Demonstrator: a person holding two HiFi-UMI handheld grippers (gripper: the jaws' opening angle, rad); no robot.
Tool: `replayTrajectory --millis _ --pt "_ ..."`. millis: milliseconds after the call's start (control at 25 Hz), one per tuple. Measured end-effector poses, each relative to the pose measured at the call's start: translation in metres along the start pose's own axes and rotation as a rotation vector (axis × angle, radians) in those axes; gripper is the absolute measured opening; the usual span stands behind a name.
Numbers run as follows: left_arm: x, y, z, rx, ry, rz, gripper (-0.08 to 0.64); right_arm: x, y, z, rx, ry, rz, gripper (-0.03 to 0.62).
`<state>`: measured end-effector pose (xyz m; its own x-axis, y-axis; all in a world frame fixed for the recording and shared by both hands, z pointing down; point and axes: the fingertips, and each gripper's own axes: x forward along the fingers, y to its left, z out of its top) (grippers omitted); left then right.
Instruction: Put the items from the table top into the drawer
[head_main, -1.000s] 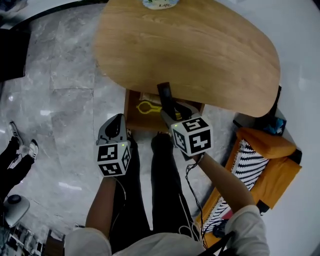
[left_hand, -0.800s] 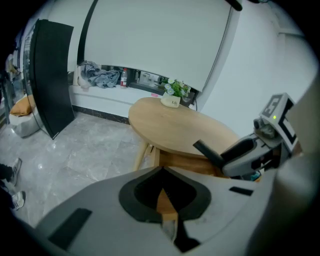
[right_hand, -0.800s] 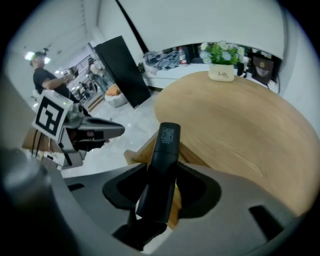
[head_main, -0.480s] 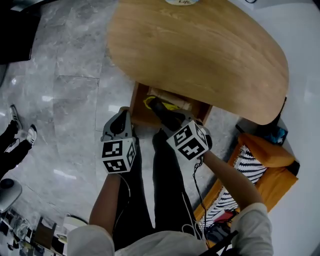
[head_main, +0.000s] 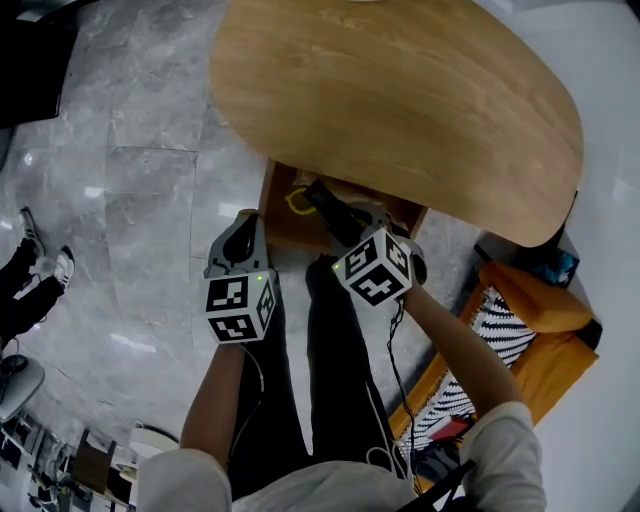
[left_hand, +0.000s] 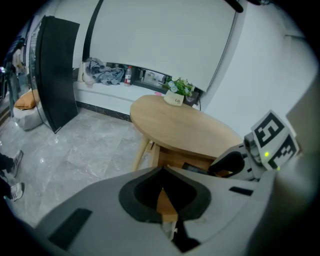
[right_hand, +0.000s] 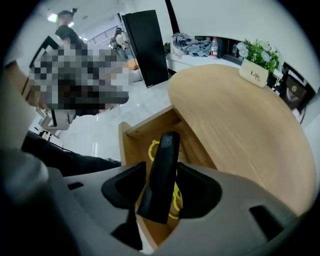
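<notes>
An oval wooden table (head_main: 400, 100) has an open wooden drawer (head_main: 275, 200) under its near edge. A yellow ring-shaped item (head_main: 296, 203) lies inside the drawer. My right gripper (head_main: 345, 222) hangs over the drawer, pointing steeply down, shut on a long black remote-like object (right_hand: 161, 175) that leans between its jaws. Those jaws have just eased a little wider with the object still between them. My left gripper (head_main: 240, 235) hovers at the drawer's front left corner, shut and holding nothing. In the left gripper view, the right gripper's marker cube (left_hand: 272, 140) shows at the right.
A small potted plant (right_hand: 255, 75) stands at the table's far end. An orange seat with a striped cushion (head_main: 520, 330) is at the right. The holder's black-trousered legs (head_main: 335, 340) are below the drawer. Another person's feet (head_main: 30, 270) are at the left on grey marble floor.
The right gripper has rolled and sunk lower over the open drawer with the black object in it. The left gripper has barely moved.
</notes>
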<state>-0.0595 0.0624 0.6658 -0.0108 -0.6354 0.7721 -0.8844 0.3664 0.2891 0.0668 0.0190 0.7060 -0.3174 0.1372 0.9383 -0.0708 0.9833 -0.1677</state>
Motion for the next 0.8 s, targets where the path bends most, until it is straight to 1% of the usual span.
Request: replayTrajectory --millis 120,360,480,680,800 --pt "0.001 0.001 -0.002 -0.001 0.001 -0.003 0.008 0.001 -0.009 -0.005 0.002 0.001 -0.056 0.19" --pt "-0.003 0.007 -0.005 -0.001 0.006 0.003 0.008 -0.003 -0.008 -0.017 0.044 0.02 -0.059 0.184" --pt "-0.005 0.009 -0.003 -0.002 -0.002 0.004 0.008 -0.006 -0.009 -0.017 0.072 0.01 -0.07 0.183" --pt "-0.014 0.012 0.0 0.005 -0.012 0.007 0.008 -0.02 -0.011 -0.007 0.165 -0.044 -0.099 0.176" --pt "-0.021 0.009 0.015 0.02 -0.033 -0.003 0.008 -0.038 -0.02 0.001 0.255 -0.106 -0.148 0.153"
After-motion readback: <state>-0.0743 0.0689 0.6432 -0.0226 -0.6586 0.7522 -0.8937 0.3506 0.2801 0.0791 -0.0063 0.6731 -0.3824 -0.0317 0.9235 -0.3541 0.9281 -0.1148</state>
